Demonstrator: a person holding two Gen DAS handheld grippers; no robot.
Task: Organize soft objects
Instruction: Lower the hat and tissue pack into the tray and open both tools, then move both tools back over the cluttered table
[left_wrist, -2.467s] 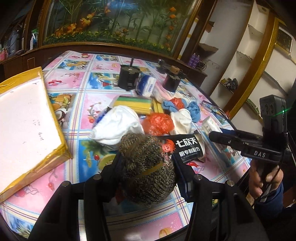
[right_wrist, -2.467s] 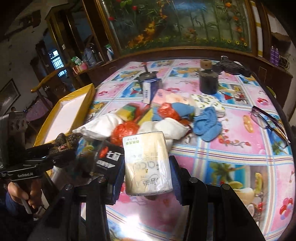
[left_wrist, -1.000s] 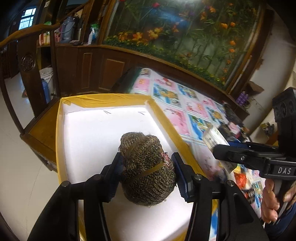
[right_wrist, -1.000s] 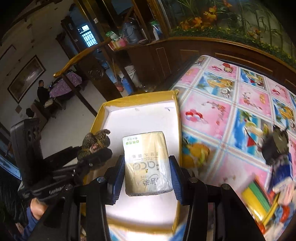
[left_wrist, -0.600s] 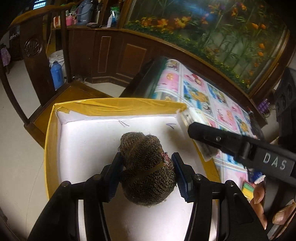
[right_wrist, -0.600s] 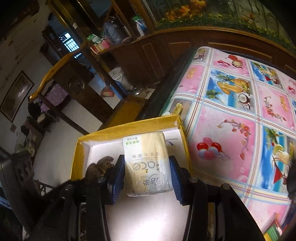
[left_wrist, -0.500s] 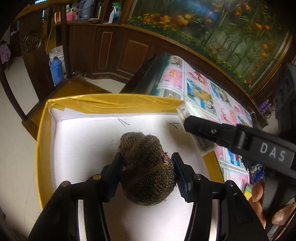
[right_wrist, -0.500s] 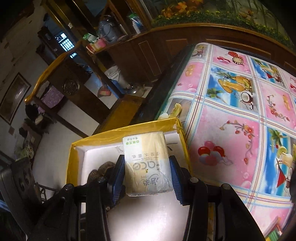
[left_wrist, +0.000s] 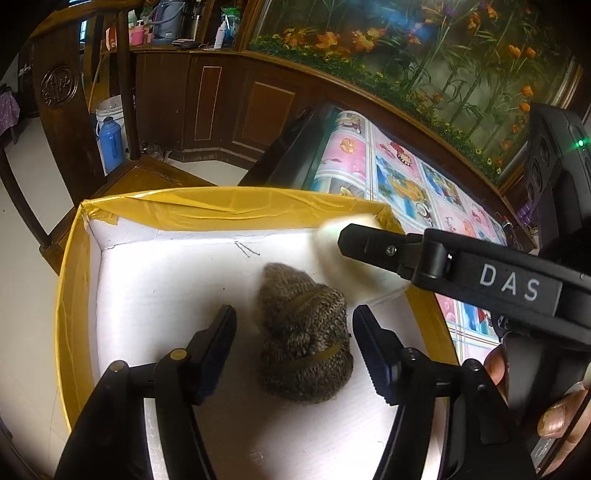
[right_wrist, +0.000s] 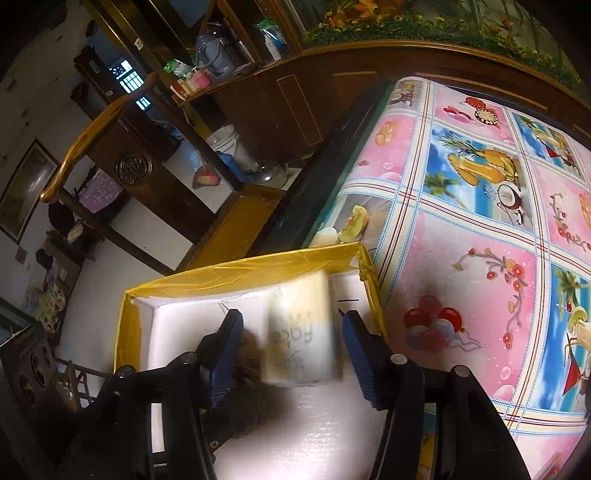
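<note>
At far left in the left wrist view, a dark carved wooden chair stands on the floor, with a blue bottle beside its leg. Next comes the box: rectangular, white inside, its rim wrapped in wrinkled yellow tape. It sits at the near end of the tabletop, which is covered by a glossy cloth printed with pink and blue fruit squares.

Left hand-held gripper: jaws opening, blue ribbed pads clear of the load on both sides. Between them lies the knitted bundle, a rounded brown-flecked woollen lump bound by a thin yellowish band, resting on the white box floor.

Right hand-held gripper: jaws opening. The tissue pack, a soft cream-and-yellow plastic-wrapped block with printed lettering, sits between the pads with gaps on both sides, over the far right corner of the box. The pack is motion-blurred, and whether it touches the box floor cannot be told.

In the left wrist view, the black arm of the right hand-held gripper crosses in front and covers most of the pack, leaving only a pale blur. In the right wrist view, the bundle is a dark blur behind the left blue pad. Fingers on the handle are cut off at the lower right edge.
</note>
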